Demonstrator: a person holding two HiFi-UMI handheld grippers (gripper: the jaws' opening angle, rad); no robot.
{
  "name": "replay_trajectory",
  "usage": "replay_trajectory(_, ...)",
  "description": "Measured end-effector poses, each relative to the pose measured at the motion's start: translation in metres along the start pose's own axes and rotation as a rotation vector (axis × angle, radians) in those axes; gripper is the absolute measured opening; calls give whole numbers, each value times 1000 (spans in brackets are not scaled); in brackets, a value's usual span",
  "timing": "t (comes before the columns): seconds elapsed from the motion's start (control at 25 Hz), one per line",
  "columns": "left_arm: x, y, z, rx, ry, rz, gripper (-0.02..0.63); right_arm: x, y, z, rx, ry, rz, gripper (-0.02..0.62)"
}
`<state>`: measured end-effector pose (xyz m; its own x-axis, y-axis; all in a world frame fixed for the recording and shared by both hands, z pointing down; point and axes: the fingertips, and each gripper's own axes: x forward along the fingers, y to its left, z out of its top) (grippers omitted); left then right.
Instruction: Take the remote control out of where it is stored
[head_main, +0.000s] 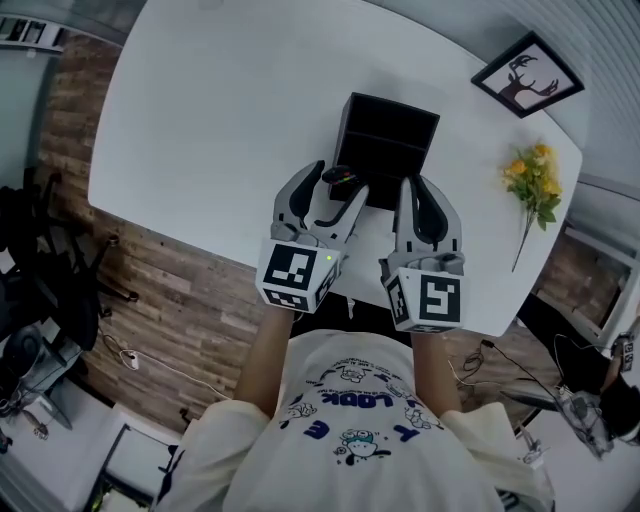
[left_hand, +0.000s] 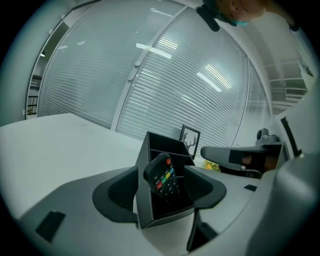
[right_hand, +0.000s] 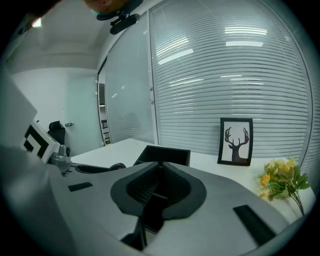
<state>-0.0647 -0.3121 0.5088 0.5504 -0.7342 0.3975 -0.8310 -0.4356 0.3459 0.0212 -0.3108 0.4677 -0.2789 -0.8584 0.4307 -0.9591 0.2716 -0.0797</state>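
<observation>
The head view looks steeply down from above the person onto the tabletop, with the left gripper and right gripper mid-frame. Each gripper view sits close behind its own fingers, low over the tabletop, facing along them. All three share the black box just ahead of the fingers and the framed picture beyond.
</observation>
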Motion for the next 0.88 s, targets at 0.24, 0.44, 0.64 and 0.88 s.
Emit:
replay_trajectory(0.24,9,2,-6,29,29,-11,280,3,-2,-8,-3,12,7,43)
replay_trajectory(0.44,7,-3,-5,67,29,-8,197,2,-3,-12,7,24,-5,43)
replay_trajectory(0.64,4,-2,-4,75,31,12,170,0,-5,-11,12,20,-9,43)
replay_trajectory(0.88,-6,-20,3,109,9,-25,76,-5,-7,-5,20,6,-12,43)
